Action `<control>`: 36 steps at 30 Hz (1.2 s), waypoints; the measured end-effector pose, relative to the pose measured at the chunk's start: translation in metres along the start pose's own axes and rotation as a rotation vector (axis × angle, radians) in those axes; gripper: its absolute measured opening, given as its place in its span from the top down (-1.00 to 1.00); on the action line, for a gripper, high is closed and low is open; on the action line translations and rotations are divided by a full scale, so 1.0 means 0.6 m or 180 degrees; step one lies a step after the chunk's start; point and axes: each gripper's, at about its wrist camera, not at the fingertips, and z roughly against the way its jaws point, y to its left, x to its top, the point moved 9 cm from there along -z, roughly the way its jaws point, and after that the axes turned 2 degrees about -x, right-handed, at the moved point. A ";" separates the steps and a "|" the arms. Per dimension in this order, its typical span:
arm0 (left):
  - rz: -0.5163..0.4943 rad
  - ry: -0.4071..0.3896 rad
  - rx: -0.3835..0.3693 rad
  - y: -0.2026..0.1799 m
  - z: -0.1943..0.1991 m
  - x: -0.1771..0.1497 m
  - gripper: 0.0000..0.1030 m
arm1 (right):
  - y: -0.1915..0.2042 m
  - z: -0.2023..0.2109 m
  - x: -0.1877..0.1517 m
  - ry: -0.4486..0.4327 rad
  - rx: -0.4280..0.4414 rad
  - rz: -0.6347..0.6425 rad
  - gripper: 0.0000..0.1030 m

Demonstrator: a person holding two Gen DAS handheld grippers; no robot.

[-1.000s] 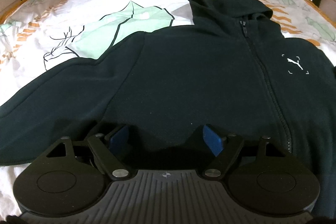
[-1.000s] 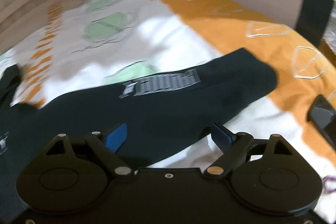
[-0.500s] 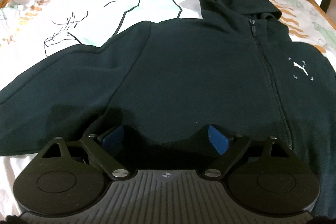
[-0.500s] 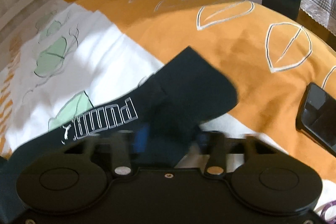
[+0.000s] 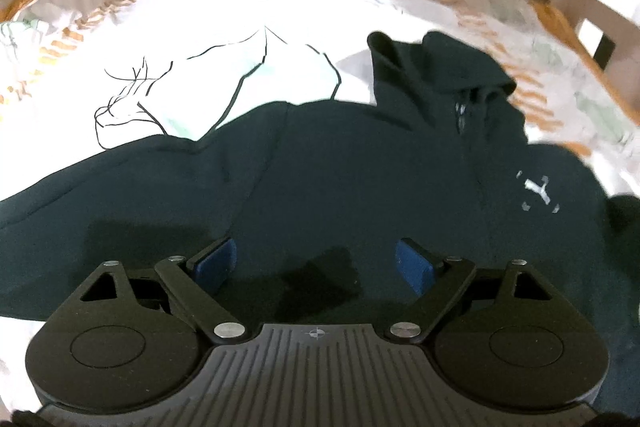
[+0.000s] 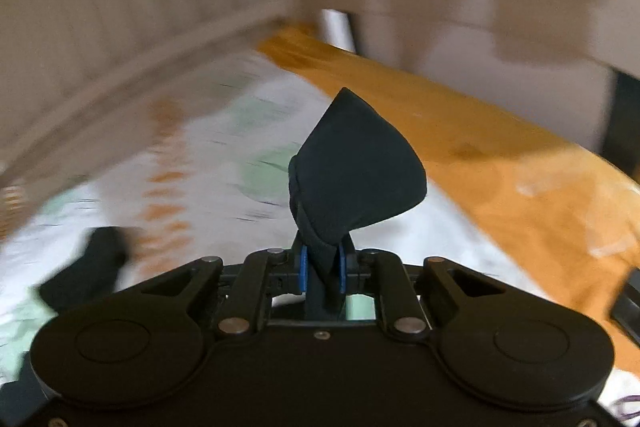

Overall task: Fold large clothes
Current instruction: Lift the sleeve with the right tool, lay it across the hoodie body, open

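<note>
Right hand-held gripper (image 6: 322,269) of mine had just clenched on the hoodie's sleeve cuff (image 6: 356,167) and lifted it off the bed (image 6: 480,147), starting the sleeve fold; my left hand-held gripper (image 5: 316,263) hung released over the hoodie (image 5: 360,187) spread flat there.

The left wrist camera looks steeply down along its gripper (image 5: 316,265) at the hoodie (image 5: 360,187) spread on the bed (image 5: 200,27), close above it. The right wrist camera faces more level across the bedspread toward the bed frame (image 6: 120,47). Both show the same bedspread.
</note>
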 end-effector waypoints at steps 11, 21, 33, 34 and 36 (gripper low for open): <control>0.0431 -0.0203 -0.0082 0.053 0.039 0.043 -0.68 | 0.412 0.032 -0.109 0.0170 0.1261 0.0631 0.58; 0.0856 -0.0386 -0.0021 0.125 0.059 0.069 -0.69 | 0.590 -0.005 -0.334 0.0747 0.1649 0.1122 0.46; 0.0766 -0.0193 -0.0026 0.125 0.030 0.054 -0.69 | 0.491 0.012 -0.379 0.0805 0.1563 0.1495 -0.01; 0.0743 -0.0167 -0.0043 0.121 0.026 0.051 -0.69 | 0.474 0.011 -0.376 0.0772 0.1515 0.1534 -0.02; 0.0679 -0.0139 -0.0065 0.110 0.018 0.044 -0.69 | 0.437 0.010 -0.371 0.0737 0.1414 0.1546 -0.03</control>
